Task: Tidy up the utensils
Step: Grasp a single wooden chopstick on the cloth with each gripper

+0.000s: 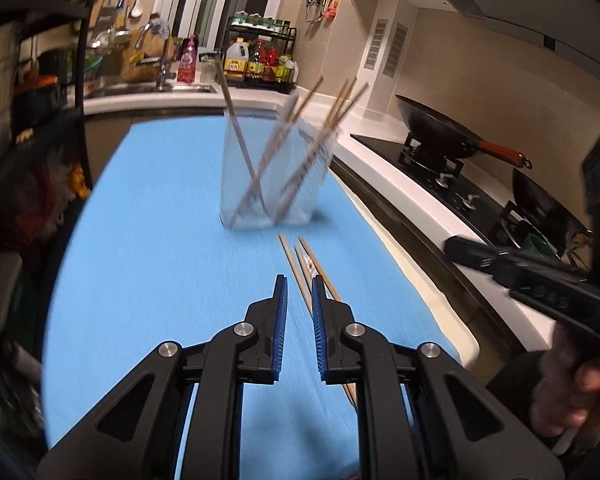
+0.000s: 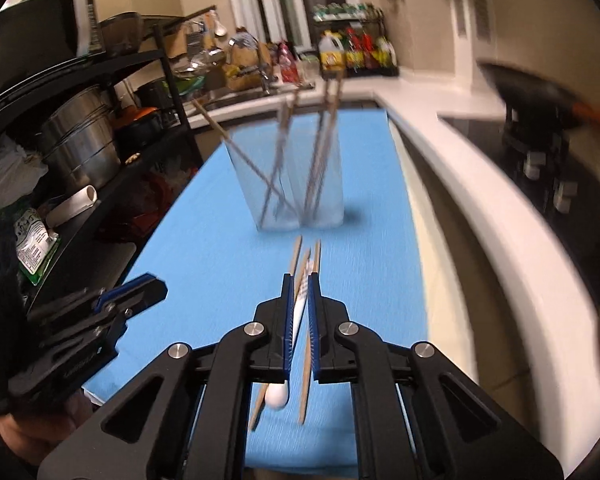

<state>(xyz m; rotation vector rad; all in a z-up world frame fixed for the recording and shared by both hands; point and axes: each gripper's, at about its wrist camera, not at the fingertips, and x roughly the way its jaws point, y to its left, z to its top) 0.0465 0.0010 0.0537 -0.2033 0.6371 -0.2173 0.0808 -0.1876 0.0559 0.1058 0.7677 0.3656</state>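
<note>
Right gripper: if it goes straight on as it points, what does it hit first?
Probably the loose chopsticks and white spoon lying on the blue mat under the right gripper; depth is unclear.

One holder (image 2: 300,184) — one spoon (image 2: 296,320)

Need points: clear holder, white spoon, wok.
clear holder (image 1: 274,184), left wrist view, front wall
white spoon (image 2: 277,397), right wrist view, bowl end
wok (image 1: 434,124), left wrist view, black outer side
</note>
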